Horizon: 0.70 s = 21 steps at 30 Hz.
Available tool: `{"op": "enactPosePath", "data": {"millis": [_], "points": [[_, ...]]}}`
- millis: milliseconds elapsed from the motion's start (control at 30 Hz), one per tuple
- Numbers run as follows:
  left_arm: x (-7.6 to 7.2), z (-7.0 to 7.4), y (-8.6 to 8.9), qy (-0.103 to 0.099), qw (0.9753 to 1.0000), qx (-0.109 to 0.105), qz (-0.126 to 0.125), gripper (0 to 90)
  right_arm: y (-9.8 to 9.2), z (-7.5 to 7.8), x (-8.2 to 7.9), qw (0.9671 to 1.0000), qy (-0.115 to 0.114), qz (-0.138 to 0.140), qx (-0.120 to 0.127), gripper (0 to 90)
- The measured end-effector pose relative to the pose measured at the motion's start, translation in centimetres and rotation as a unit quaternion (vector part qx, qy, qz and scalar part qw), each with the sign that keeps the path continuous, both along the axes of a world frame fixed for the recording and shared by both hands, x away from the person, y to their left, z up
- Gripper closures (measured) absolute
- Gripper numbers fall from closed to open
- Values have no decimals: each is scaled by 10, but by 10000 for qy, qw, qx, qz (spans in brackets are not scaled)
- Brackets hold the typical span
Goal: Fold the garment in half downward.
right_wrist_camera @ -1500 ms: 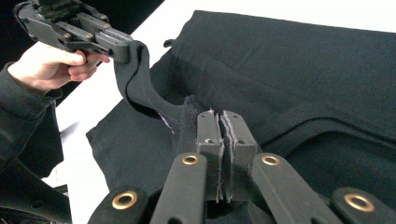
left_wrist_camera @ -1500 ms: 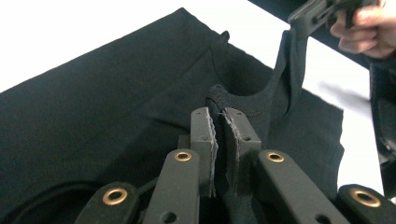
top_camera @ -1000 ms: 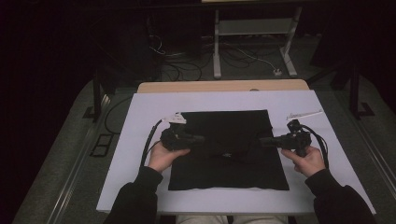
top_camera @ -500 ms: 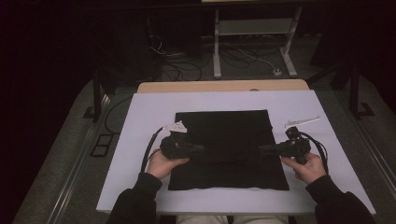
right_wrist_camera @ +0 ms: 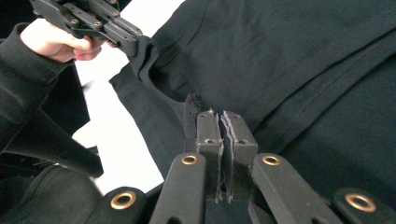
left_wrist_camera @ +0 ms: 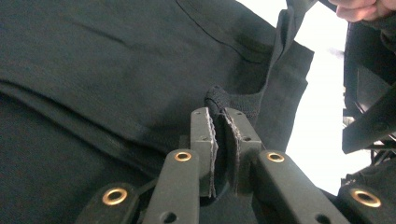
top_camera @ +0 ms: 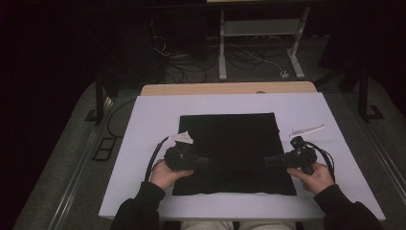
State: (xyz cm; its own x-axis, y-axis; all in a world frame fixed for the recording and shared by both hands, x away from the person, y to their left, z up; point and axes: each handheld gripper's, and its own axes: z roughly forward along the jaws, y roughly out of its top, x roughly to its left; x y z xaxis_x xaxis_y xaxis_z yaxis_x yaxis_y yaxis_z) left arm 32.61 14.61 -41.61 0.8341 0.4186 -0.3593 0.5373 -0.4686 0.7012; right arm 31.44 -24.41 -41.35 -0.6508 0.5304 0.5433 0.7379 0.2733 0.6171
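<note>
Both grippers have drawn nearer the person; the left gripper [left_wrist_camera: 223, 122] and right gripper [right_wrist_camera: 220, 122] each pinch a black cloth [top_camera: 230, 139] fold between closed fingers.

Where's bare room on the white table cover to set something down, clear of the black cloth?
Free: the far strip of the white table cover beyond the black cloth, and its left margin. On the right margin lies a thin white strip. Crowded: the near half, where the left gripper and right gripper each pinch the cloth's side edges, forearms crossing the near edge.
</note>
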Motion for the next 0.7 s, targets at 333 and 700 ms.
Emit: {"op": "enactPosePath", "data": {"millis": [333,700], "points": [[-14,-4,2,145,9996,127,-217,814,5,-7,-15,9988,220,416,-117,848],[-23,-7,6,202,9992,150,-316,814,7,-10,-28,9978,316,566,-144,847]]}}
